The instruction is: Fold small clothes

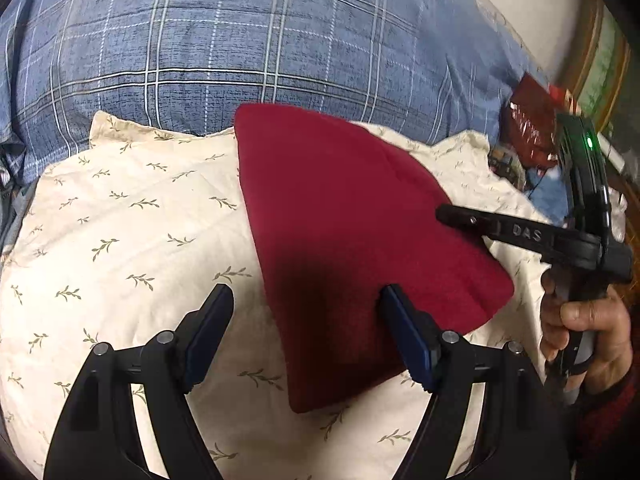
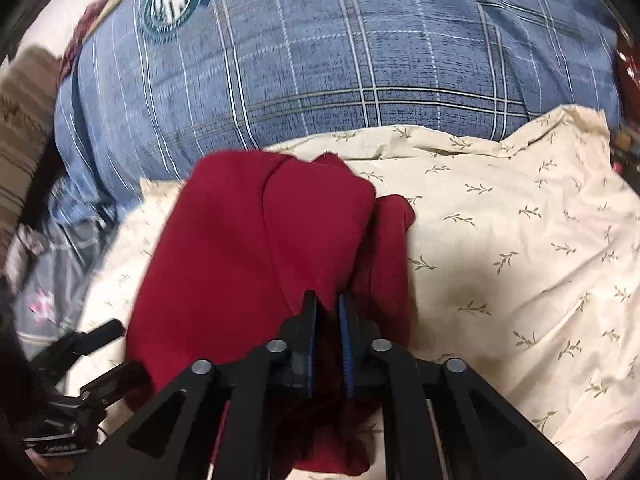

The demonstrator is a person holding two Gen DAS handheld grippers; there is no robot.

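While the red cloth (image 1: 352, 240) lies on the leaf-print cream pillow (image 1: 132, 240), just in front of the blue plaid bedding (image 1: 240, 40), the right gripper (image 2: 328, 308) pinches a raised fold of it. The left gripper (image 1: 306, 296) hangs spread over the cloth's near edge, holding nothing. To fold well, I judge the right should carry its pinched edge across low and flat to meet the opposite edge, the left pinning the cloth against sliding.
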